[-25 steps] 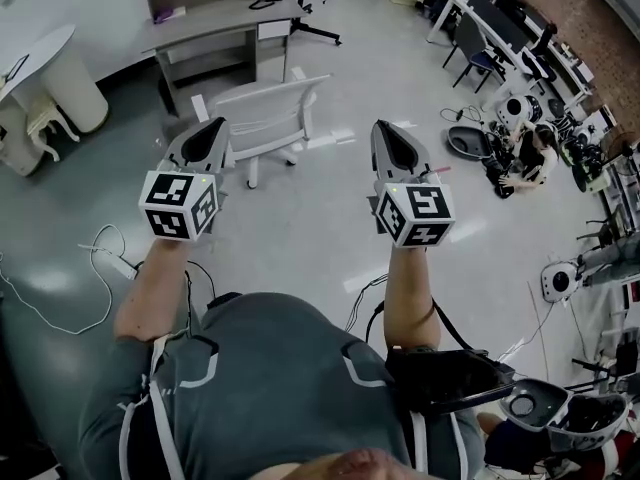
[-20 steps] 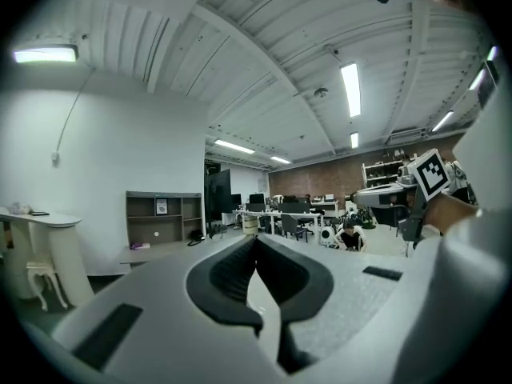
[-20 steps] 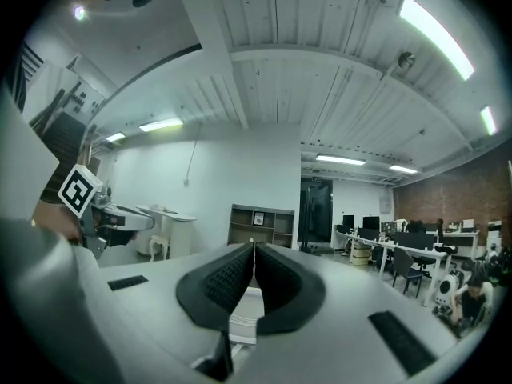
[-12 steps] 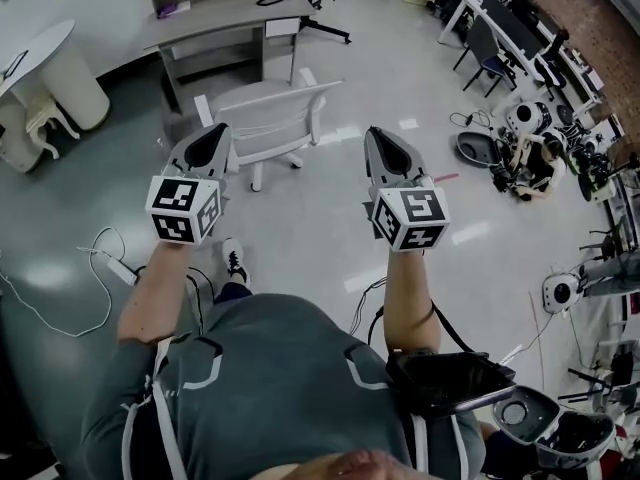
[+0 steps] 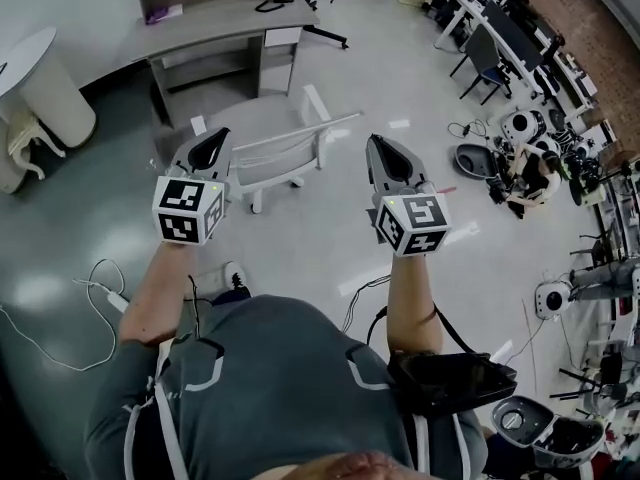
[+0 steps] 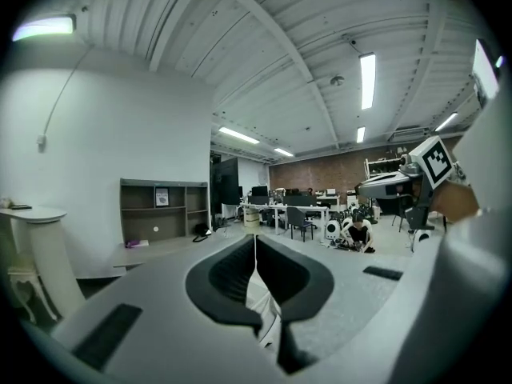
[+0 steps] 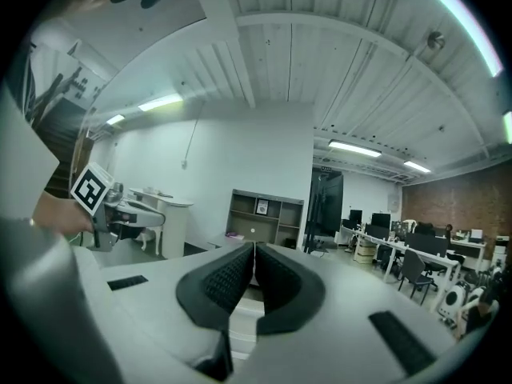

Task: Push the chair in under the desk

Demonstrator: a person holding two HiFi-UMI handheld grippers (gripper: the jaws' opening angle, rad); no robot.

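A white office chair [image 5: 283,154] stands on the grey floor a little in front of the grey desk [image 5: 226,17], its backrest turned toward me. My left gripper [image 5: 217,133] is shut and empty, with its tips by the left end of the backrest. My right gripper [image 5: 379,142] is also shut and empty, just right of the backrest's right end. Whether either one touches the chair I cannot tell. In the left gripper view the shut left gripper [image 6: 256,248] shows a white piece of the chair [image 6: 262,304] below it. The right gripper [image 7: 254,246] is shut too, pointing level toward the shelves.
A round white table [image 5: 42,63] stands at the far left. A cable with a power strip [image 5: 108,298] lies on the floor by my left foot. At the right a person [image 5: 527,173] sits on the floor among robot parts. Office desks and a dark chair [image 5: 482,63] line the back right.
I have walked forward: both grippers moved ahead together and now flank the chair's backrest. The chair and desk appear nearer. Both grippers stayed shut.
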